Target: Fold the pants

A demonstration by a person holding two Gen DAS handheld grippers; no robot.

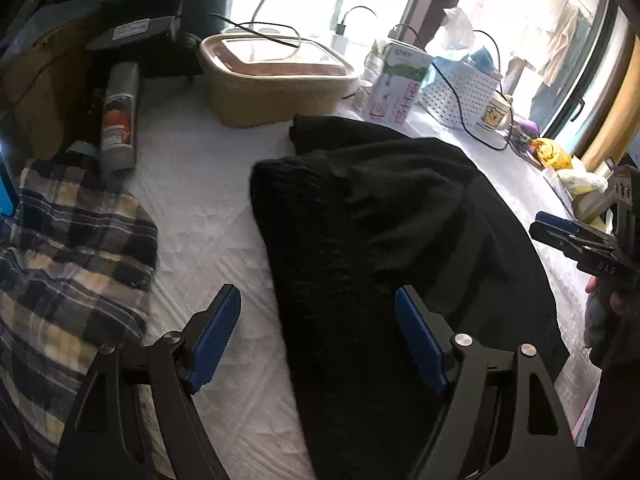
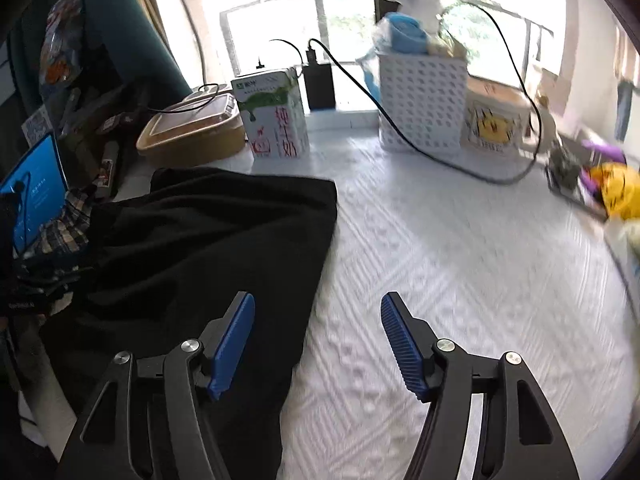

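Black pants (image 1: pixel 380 240) lie folded in a thick pile on the white textured table cover (image 1: pixel 200 200); they also show at the left of the right wrist view (image 2: pixel 208 248). My left gripper (image 1: pixel 318 304) is open and empty, hovering over the pants' left edge, one blue pad over the cover and one over the cloth. My right gripper (image 2: pixel 318 312) is open and empty above the pants' right edge. It also shows at the right edge of the left wrist view (image 1: pixel 560 236).
A plaid cloth (image 1: pixel 68 248) lies at the left, beside a grey can (image 1: pixel 119 116). At the back stand a tan lidded box (image 1: pixel 272 80), a milk carton (image 2: pixel 274 114), a white perforated basket (image 2: pixel 422 102), a mug (image 1: pixel 494 114) and black cables (image 2: pixel 440 156). A yellow toy (image 2: pixel 618 188) sits right.
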